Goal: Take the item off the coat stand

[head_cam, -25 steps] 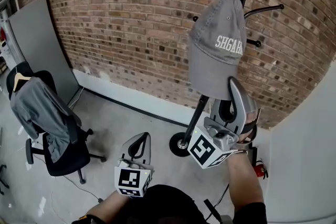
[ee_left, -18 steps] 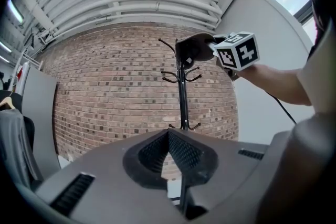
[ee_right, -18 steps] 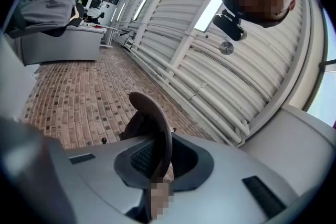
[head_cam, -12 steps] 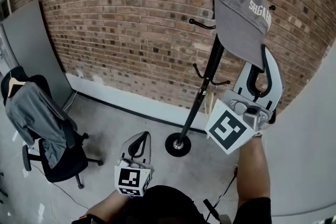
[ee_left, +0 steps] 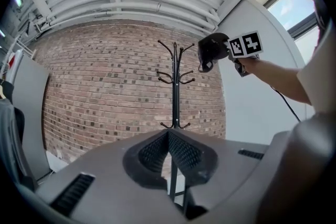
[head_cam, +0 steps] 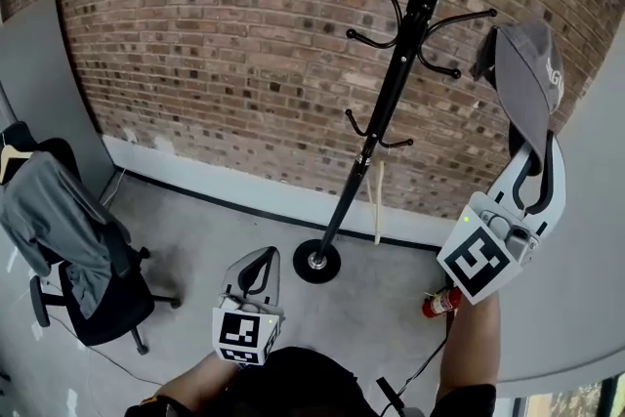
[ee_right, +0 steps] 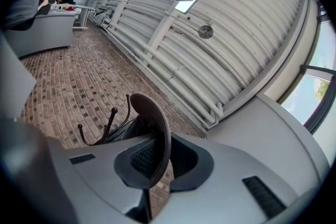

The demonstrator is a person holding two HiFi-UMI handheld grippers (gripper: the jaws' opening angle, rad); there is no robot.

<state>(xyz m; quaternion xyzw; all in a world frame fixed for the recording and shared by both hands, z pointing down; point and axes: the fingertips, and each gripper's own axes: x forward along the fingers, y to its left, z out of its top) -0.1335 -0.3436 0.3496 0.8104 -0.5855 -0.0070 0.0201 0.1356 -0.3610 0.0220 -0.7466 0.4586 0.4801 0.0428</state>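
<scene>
The right gripper (head_cam: 535, 156), at the right edge of the head view, is clamped on the brim of the cap (head_cam: 522, 73). The cap hangs clear of the stand (head_cam: 415, 15) at upper centre and touches none of its hooks. The left gripper (head_cam: 260, 257), low in the frame, has its jaws together on nothing. The lift-off looks all but done, so the next move likely calls for carrying the cap away while keeping a firm pinch on that thin brim.
</scene>
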